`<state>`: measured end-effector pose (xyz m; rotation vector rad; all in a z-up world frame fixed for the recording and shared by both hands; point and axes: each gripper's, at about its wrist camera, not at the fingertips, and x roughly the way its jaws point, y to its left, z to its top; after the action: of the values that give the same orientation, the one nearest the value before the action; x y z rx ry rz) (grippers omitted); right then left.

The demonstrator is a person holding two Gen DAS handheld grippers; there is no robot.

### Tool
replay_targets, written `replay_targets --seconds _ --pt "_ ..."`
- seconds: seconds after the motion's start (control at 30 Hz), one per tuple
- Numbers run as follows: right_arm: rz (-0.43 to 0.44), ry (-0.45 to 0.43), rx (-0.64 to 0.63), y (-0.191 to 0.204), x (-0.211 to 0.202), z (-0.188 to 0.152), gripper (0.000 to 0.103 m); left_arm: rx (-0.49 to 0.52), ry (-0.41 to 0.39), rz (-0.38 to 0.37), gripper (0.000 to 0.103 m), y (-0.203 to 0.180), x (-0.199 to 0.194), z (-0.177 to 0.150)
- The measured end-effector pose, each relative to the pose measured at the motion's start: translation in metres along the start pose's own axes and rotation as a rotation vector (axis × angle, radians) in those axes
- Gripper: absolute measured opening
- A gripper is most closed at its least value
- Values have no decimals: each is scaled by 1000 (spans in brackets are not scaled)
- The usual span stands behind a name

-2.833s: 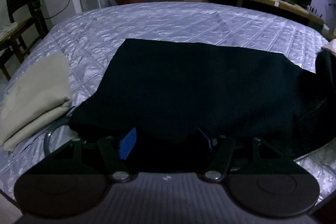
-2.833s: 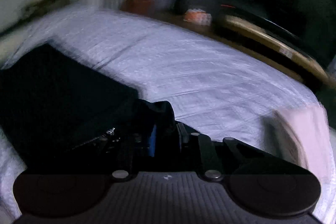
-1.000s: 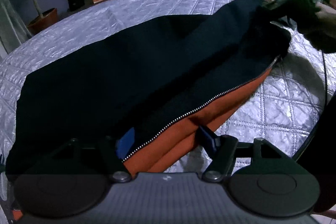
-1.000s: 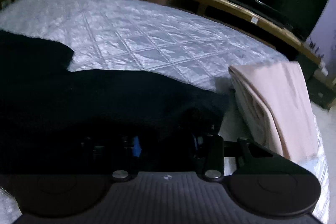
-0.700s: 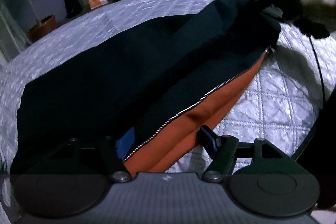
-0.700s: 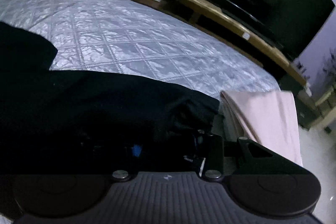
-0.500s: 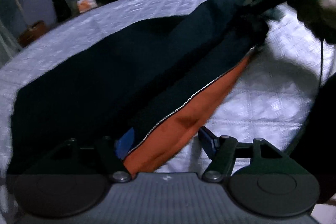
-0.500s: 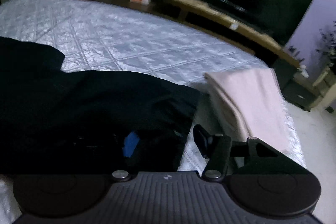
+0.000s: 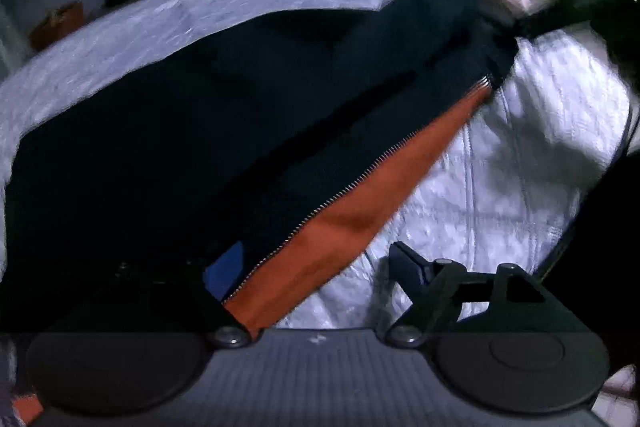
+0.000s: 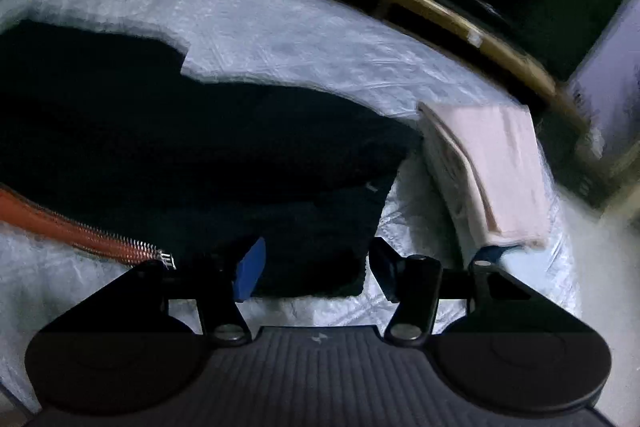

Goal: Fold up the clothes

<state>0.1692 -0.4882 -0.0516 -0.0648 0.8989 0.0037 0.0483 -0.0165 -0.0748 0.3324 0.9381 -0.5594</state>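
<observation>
A black zip jacket (image 9: 224, 107) with an orange lining (image 9: 340, 227) lies flat on the quilted bed (image 9: 540, 131), zipper edge running diagonally. My left gripper (image 9: 316, 267) is open over the jacket's near end, the lining between its fingers. In the right wrist view the jacket (image 10: 180, 147) spreads left and centre, its zipper end (image 10: 152, 251) at lower left. My right gripper (image 10: 316, 263) is open, its fingers over the jacket's near corner, holding nothing. The right gripper also shows blurred in the left wrist view (image 9: 560, 15) at the jacket's far end.
A folded pink garment (image 10: 500, 171) lies on the bed's right edge beside the jacket. Beyond the bed (image 10: 280, 27) stand a wooden TV bench (image 10: 460, 23), a dark screen, a speaker and a plant pot. The bed edge is close on the right.
My right gripper opened and let go of the jacket's end, then drew back a little. The jacket now lies flat. My left gripper stayed open and shifted slightly; both views are motion-blurred.
</observation>
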Motion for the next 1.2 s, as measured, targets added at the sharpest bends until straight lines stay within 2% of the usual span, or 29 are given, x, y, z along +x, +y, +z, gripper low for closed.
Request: replay_targets --seconds 0.07,0.17,0.23,0.33,0.5,0.53,0.57,0.6,0.63,0.67,0.77,0.93,1.07,1.2 --pt "145 22 266 -24 0 3 65 -16 -5 -29 74 4 -1 2" --pt "320 84 558 -47 20 -3 62 -100 -18 -65 70 18 -6 3" --pt "370 75 703 -58 32 -10 62 -155 -26 -88 68 28 -9 3" --pt "378 47 875 -70 47 -21 62 -106 -18 -69 69 19 -11 -3" --pt "435 -46 1048 -81 64 -36 61 -33 -5 -40 76 6 -15 -11" --pt "450 -67 1091 -83 67 -40 57 -27 -5 -38 77 6 -16 -12" --pt "440 -76 1123 -85 70 -43 34 -28 -5 -38 77 5 -16 -12" --pt "425 -75 1136 -86 72 -45 17 -30 -4 -40 77 4 -14 -7" --pt "428 -77 1147 -87 75 -47 7 -34 -5 -42 77 6 -14 -6" --pt "432 -83 1154 -87 76 -48 5 -36 -5 -44 77 7 -12 -5" --pt "428 -119 1097 -84 64 -44 3 -33 -7 -43 77 6 -11 -5" --pt "494 -195 1005 -80 18 -29 2 -38 -9 -42 76 0 0 2" --pt "557 -234 1037 -83 -19 -38 2 -36 -10 -38 77 -3 3 4" --pt "570 -188 1113 -91 -29 -67 2 -30 -10 -31 77 -3 2 4"
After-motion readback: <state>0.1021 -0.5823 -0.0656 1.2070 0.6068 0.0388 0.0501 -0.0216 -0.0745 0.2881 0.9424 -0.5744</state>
